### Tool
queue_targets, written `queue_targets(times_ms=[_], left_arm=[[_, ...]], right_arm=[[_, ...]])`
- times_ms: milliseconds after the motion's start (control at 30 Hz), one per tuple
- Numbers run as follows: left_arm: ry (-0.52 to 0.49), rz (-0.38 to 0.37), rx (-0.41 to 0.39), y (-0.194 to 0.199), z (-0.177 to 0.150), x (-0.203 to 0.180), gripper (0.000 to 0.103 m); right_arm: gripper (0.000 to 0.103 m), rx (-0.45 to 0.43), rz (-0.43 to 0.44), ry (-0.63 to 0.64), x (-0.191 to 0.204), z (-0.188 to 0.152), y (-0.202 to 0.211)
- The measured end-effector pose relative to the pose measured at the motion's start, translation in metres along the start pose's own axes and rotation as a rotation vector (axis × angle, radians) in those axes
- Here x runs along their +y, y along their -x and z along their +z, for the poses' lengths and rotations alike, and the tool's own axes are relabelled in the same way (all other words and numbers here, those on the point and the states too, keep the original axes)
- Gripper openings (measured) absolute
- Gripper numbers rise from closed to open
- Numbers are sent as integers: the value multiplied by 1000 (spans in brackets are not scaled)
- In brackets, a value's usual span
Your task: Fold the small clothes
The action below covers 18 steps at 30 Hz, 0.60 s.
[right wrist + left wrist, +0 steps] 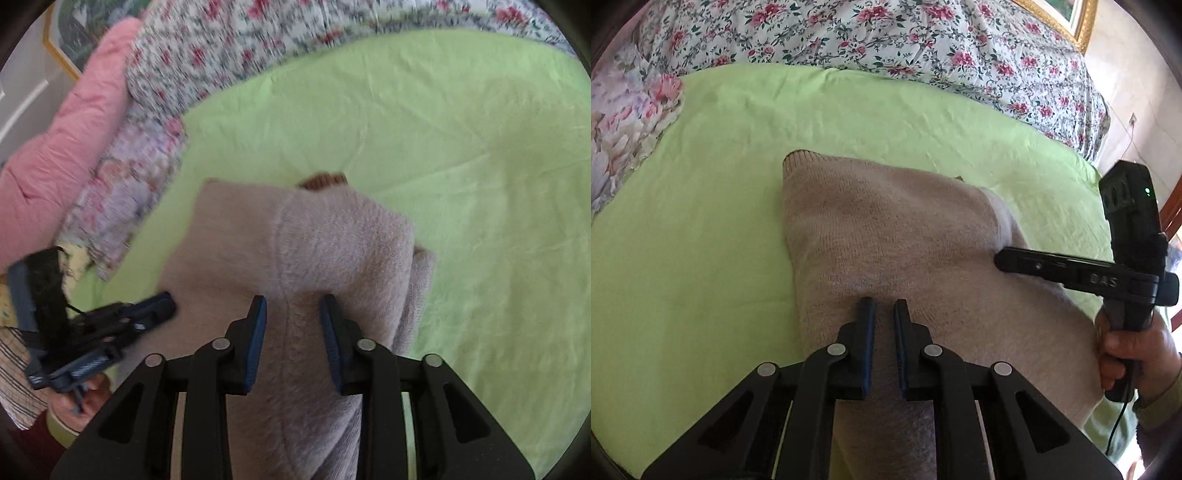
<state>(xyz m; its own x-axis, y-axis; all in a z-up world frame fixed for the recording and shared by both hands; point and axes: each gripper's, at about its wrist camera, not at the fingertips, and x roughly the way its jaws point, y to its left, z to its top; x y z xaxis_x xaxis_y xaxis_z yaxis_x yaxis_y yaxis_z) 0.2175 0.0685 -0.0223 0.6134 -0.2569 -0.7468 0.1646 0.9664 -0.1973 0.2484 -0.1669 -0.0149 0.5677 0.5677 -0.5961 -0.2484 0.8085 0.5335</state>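
A beige knit sweater (886,221) lies partly folded on a green sheet (720,184), its near part lifted toward both cameras. My left gripper (884,304) is shut on the fabric, its blue pads a narrow slit apart. From the right wrist view it (168,301) sits at the sweater's left edge. My right gripper (293,301) is shut on a thick ridge of the sweater (332,240) bunched between its pads. Its side (999,260) shows at the garment's right edge. A brown ribbed edge (325,181) peeks out at the far end.
A floral quilt (886,33) borders the sheet's far side. A floral pillow (624,122) and a pink cushion (62,140) lie to the left. A person's hand (1134,347) grips the right tool. The green sheet (480,184) stretches wide to the right.
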Motion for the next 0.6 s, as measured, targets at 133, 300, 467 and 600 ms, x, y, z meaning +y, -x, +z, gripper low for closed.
queue_targets(times_ms=[133,300,467,600], left_arm=[[-13,20,-13,5,0,-5,11],[-1,9,-45,39,-8,-13,11],[39,-20,-74,75,-34,-11,11],[66,-50,-66,92,-58,-12,11]], right_arm=[[24,-9,1,6,-3,0,1],[27,-35,-20,-6,5,-8,28],[27,-69,-13,-21,15,-30,60],[27,-81,-5,-40,20,-53,78]])
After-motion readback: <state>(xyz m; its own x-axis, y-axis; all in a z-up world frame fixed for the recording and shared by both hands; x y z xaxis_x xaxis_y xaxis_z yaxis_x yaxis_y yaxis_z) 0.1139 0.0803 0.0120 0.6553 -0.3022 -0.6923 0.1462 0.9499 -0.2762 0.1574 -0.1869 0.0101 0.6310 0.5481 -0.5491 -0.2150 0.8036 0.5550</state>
